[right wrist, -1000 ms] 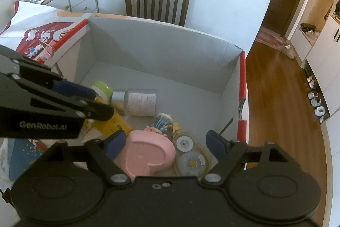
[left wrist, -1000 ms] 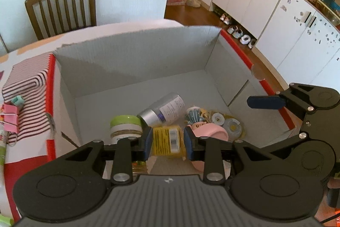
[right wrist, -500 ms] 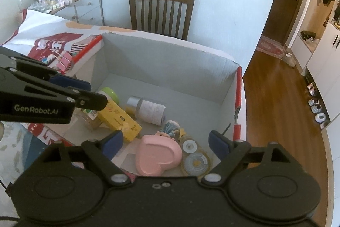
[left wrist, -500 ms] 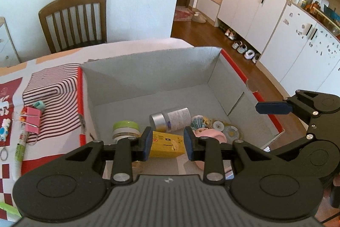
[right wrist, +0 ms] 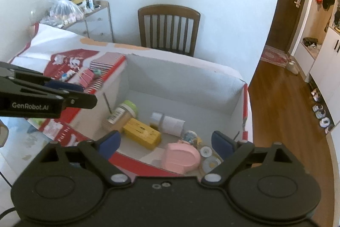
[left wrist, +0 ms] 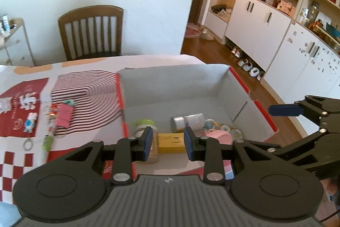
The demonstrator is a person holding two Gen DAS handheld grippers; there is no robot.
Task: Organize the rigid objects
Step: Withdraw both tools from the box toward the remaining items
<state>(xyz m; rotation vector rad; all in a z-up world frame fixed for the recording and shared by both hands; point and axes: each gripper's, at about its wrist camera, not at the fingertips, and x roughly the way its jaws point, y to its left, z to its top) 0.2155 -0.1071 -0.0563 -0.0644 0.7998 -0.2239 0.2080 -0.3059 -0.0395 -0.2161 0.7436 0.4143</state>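
Note:
A cardboard box, red outside and grey inside, sits on the table. On its floor lie a green-lidded jar, a yellow box, a silver-and-white can, a pink heart-shaped case and round tape dispensers. My left gripper hovers above the box's near left corner, jaws drawn close with nothing in them. The yellow box only shows through their gap, far below. My right gripper hangs over the near edge, its jaws opening, with nothing between them.
Left of the box the patterned tablecloth carries a striped lid, pink binder clips and a pen. A wooden chair stands behind the table. White cabinets line the right side, and a cluttered drawer unit stands at the far left.
Both grippers have lifted up and back from the box, so more of the table and room shows. The right jaws have spread wider. The objects in the box have stayed put.

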